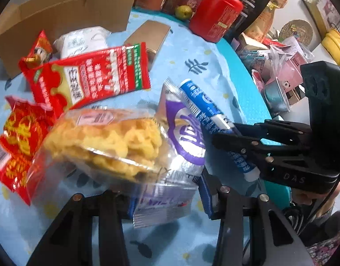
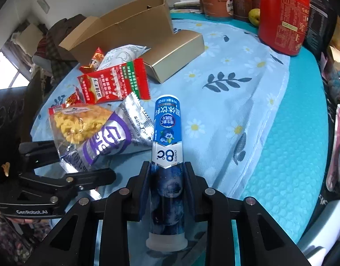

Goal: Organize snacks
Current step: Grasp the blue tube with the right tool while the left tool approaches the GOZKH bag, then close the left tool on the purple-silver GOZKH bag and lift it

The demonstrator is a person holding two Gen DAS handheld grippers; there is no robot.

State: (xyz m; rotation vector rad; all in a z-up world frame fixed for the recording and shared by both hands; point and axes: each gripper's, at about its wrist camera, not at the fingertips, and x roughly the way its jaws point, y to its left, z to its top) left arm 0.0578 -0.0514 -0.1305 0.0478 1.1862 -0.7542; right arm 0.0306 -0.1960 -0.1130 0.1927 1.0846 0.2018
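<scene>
My right gripper (image 2: pixel 166 188) is shut on a blue tube of vitamin tablets (image 2: pixel 167 130), held just above the cloth; the tube also shows in the left wrist view (image 1: pixel 205 108), with the right gripper (image 1: pixel 216 139) around it. My left gripper (image 1: pixel 164 199) stands around the lower edge of a clear bag of yellow snacks (image 1: pixel 103 141) and a silver-purple packet (image 1: pixel 183 137); whether the fingers pinch them I cannot tell. From the right wrist view, the left gripper (image 2: pixel 65 166) sits by the purple packet (image 2: pixel 110 137) and yellow snack bag (image 2: pixel 76 124).
Red snack packets (image 1: pixel 90 77) (image 1: pixel 16 141), a white packet (image 1: pixel 83 40) and a gold box (image 2: pixel 174 57) lie on the floral cloth (image 2: pixel 225 84). An open cardboard box (image 2: pixel 116 31) stands behind. A red canister (image 2: pixel 283 15), jars and a pear (image 2: pixel 254 16) crowd the far edge.
</scene>
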